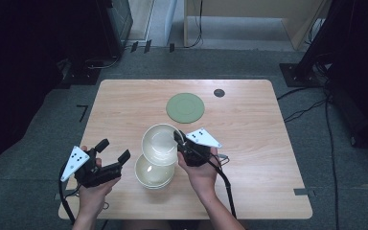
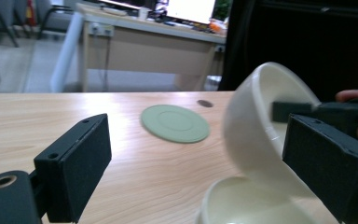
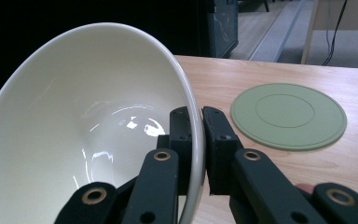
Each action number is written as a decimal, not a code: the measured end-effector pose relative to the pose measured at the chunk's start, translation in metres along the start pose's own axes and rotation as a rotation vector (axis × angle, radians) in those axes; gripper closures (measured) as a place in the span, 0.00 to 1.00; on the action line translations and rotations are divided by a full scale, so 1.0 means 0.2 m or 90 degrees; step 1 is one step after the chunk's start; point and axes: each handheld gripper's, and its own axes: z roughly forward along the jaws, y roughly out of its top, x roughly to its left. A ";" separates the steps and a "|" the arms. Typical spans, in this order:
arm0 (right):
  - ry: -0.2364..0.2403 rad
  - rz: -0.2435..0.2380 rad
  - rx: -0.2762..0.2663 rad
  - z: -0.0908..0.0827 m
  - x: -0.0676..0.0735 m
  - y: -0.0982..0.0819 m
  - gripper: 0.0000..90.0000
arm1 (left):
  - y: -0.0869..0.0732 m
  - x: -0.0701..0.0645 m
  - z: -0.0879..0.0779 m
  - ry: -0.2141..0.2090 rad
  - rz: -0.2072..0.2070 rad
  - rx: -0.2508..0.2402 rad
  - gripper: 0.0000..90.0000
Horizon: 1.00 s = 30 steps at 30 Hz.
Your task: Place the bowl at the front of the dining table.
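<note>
Two cream bowls are near the table's front middle. The lower bowl [image 1: 152, 175] [image 2: 242, 205] rests on the wood. The upper bowl [image 1: 160, 143] [image 2: 256, 121] [image 3: 88, 121] is tilted over it, and my right gripper [image 1: 178, 139] [image 3: 200, 116] is shut on its rim, one jaw inside and one outside. My left gripper [image 1: 114, 149] [image 2: 200, 172] is open just left of the bowls, with nothing pressed between its jaws. A flat green disc [image 1: 185, 107] [image 2: 175, 123] [image 3: 288, 115] lies farther back on the table.
The light wooden table [image 1: 249, 143] has a small dark round spot [image 1: 219, 93] near its far edge. Cables and dark equipment lie on the floor to the right and at the back. A desk with screens stands beyond the table in the left gripper view.
</note>
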 end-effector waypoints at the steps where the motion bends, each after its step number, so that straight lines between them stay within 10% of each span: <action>1: -0.004 0.003 -0.002 0.00 -0.02 0.01 0.94 | -0.01 0.02 0.00 0.012 0.000 0.005 0.09; 17: -0.033 0.021 -0.011 -0.01 -0.12 0.04 0.94 | -0.27 0.31 0.00 0.132 -0.048 0.076 0.09; 30: -0.063 0.025 -0.009 0.04 -0.21 0.08 0.94 | -0.37 0.34 0.05 0.133 -0.056 0.111 0.09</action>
